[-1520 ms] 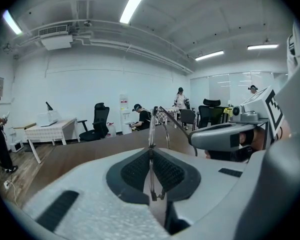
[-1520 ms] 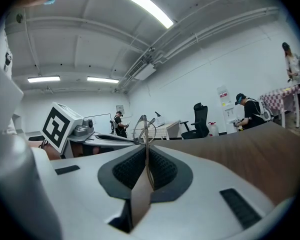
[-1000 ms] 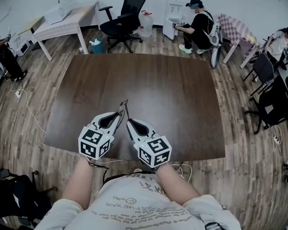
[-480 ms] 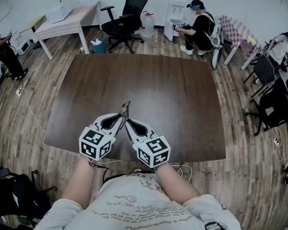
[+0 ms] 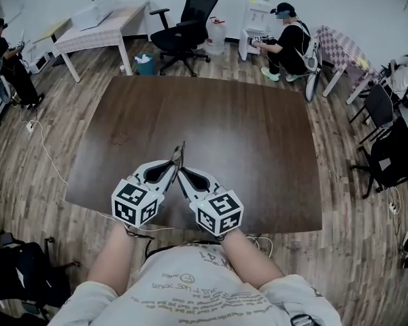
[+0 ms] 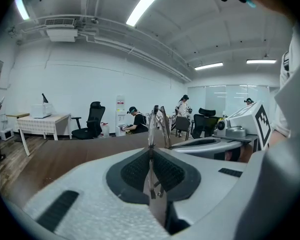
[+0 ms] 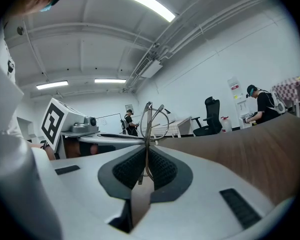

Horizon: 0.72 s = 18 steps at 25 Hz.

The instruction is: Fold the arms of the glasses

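Glasses (image 5: pixel 180 153) sit clamped at the tips of left gripper (image 5: pixel 172 166) and right gripper (image 5: pixel 182 175).

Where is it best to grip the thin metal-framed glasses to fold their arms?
On the thin wire, one gripper from each side. The thin metal-framed glasses stand edge-on above the dark brown table, and the left gripper and right gripper are each shut on a wire part, pads flat across it. Which part each holds is unclear.

Above the table (image 5: pixel 258 148), the glasses (image 5: pixel 180 155) look too thin to tell how their arms lie (left gripper (image 6: pixel 151 148) and right gripper (image 7: pixel 147 146) each cover the pinched part).
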### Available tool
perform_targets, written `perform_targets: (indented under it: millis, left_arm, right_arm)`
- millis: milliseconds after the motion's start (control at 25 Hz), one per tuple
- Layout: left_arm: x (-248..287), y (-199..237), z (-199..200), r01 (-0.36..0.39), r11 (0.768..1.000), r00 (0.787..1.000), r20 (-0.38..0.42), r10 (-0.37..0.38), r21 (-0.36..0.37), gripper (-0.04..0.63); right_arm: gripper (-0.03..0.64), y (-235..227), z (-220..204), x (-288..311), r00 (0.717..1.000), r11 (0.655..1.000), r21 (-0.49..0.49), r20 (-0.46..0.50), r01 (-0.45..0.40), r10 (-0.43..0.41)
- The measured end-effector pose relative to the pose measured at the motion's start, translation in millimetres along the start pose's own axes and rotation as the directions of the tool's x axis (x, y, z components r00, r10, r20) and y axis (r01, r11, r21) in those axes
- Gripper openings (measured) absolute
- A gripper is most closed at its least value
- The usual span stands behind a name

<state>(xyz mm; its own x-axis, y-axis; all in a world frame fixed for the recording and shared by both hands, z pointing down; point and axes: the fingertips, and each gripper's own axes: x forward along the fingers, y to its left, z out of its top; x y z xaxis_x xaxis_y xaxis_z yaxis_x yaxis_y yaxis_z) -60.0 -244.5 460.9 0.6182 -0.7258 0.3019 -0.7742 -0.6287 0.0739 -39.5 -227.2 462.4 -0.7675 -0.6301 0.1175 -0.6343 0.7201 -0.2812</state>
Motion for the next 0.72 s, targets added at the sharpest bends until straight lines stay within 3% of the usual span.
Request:
perform_targets:
  millis: [400,720]
  left_arm:
    - [-3.6,6.2,5.0,0.093,0.980,0.994,0.069,-0.082,-0.173,0.032]
    - [3.1,11.2,10.2,0.094,0.980,0.994,0.074,-0.082,-0.175,0.032]
  right_arm:
    - [0.025,7.4,8.8,3.8,0.989,0.985,0.116,0.087,-0.131,0.122]
    - [0.028,-0.1,16.4,4.2,0.986,0.982,0.143,0.135,-0.121,0.101]
